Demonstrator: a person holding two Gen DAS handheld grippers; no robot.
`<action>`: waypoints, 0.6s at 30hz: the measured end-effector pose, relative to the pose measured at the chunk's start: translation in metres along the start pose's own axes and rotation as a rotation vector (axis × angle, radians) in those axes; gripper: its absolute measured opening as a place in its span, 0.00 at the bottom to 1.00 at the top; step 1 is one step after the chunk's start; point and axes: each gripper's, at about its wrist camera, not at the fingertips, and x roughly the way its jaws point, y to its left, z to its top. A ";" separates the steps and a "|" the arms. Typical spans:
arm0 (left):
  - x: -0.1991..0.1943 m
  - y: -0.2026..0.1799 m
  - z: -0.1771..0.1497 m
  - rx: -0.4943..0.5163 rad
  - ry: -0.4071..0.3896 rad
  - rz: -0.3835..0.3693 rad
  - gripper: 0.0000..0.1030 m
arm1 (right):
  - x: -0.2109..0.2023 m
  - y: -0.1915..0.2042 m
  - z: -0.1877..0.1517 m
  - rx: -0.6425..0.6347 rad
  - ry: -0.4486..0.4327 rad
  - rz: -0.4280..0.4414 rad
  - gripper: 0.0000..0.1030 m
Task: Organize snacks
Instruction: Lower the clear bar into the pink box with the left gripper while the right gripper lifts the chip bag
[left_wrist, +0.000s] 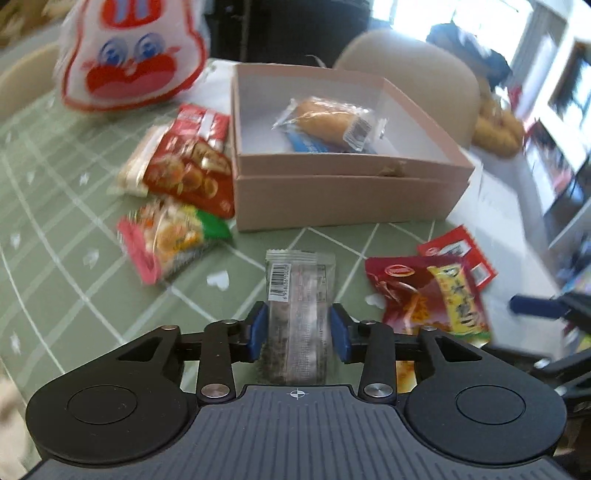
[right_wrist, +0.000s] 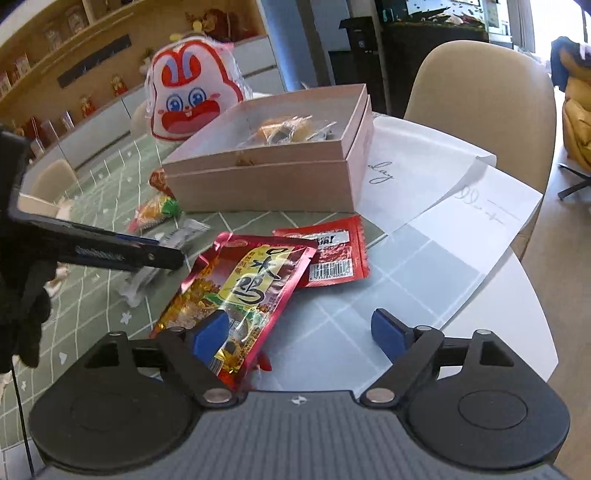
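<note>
A left gripper (left_wrist: 298, 328) has its blue fingers (left_wrist: 257, 329) closed on the sides of a grey sachet (left_wrist: 300, 295), a flat clear-and-silver snack packet with a barcode near its top. The sachet sits low over the green checked counter (left_wrist: 55, 266), just in front of an open pink box (left_wrist: 347, 195) that already holds a wrapped bun (left_wrist: 327, 118). The sachet looks light, thin and crinkly, probably slippery film that bends easily, so a hold across its middle seems safer than one at a sealed end. The right gripper (right_wrist: 301, 332) has its fingers (right_wrist: 210, 334) spread wide apart, gripping nothing; its left finger overlaps the bottom of a red-and-yellow pouch (right_wrist: 243, 291) lying on the counter, with a smaller red packet (right_wrist: 332, 254) tucked beside it. More packets (left_wrist: 184, 177) lie left of the box, near a rabbit-faced bag (left_wrist: 129, 55). The left view is blurred. The sachet's lower end is hidden behind the gripper body, and whether it touches the counter cannot be told. Its contents are unclear
</note>
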 end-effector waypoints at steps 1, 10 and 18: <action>-0.003 0.002 -0.003 -0.027 0.002 -0.016 0.40 | 0.002 0.002 0.003 -0.016 0.022 0.001 0.86; -0.019 -0.018 -0.032 -0.047 0.017 -0.085 0.40 | 0.008 0.001 0.031 0.125 0.087 0.179 0.54; -0.018 -0.022 -0.032 -0.055 0.011 -0.093 0.40 | 0.012 0.000 0.042 0.238 0.116 0.344 0.28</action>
